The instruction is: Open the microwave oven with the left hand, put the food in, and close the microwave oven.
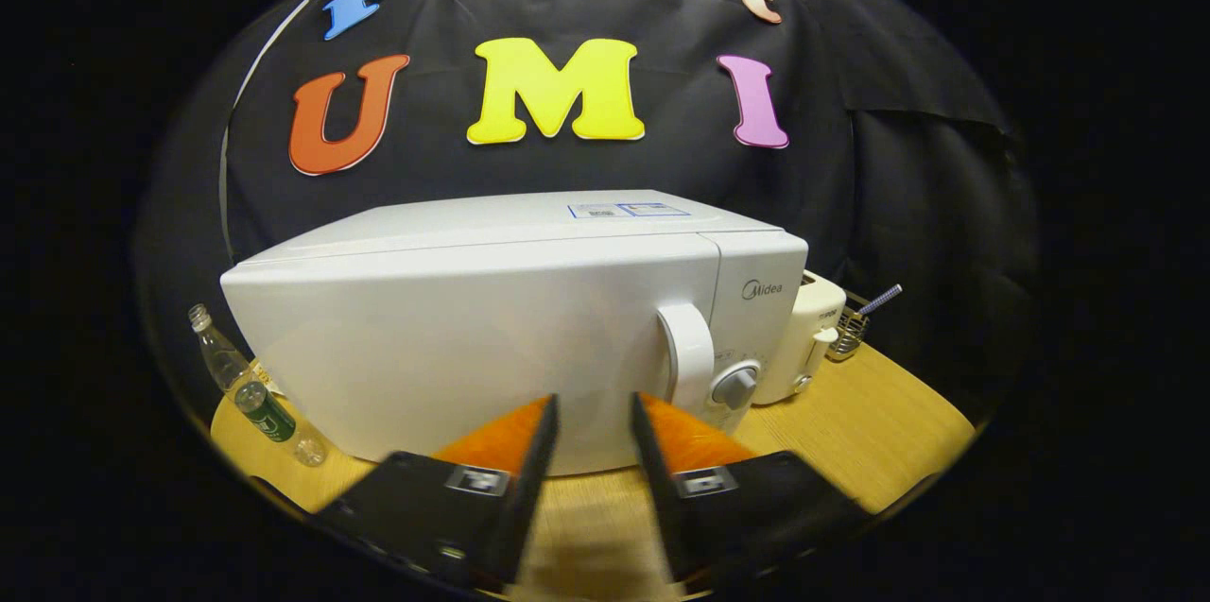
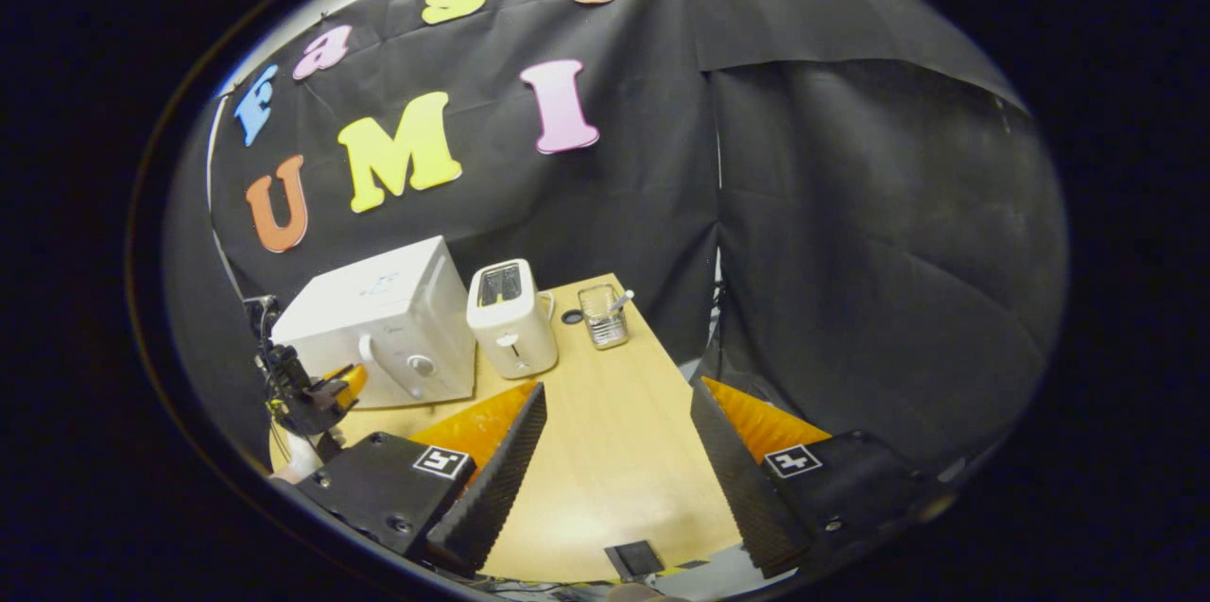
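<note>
A white microwave oven point(image 1: 492, 337) stands on a pale wooden table point(image 1: 879, 422), its door shut, backed by a black cloth wall. In the left gripper view it sits straight ahead and close, with its curved white door handle point(image 1: 687, 352) upright on the right side of the door and a round grey dial point(image 1: 735, 387) just beside the handle's lower end. The left gripper point(image 1: 594, 413) hovers in front of the door, just left of the handle, its two fingers parted with a narrow gap and nothing between them. A clear plastic bottle point(image 1: 253, 387) with a green label leans at the microwave's left side. To the microwave's right stands a white toaster point(image 1: 803, 337), and beyond that a small wire holder point(image 1: 851, 330) with a straw-like stick in it. In the right gripper view, the right gripper point(image 2: 619, 404) hangs high over the bare tabletop, well apart from the microwave, its fingers spread wide and holding nothing. I cannot make out any food in either view.
</note>
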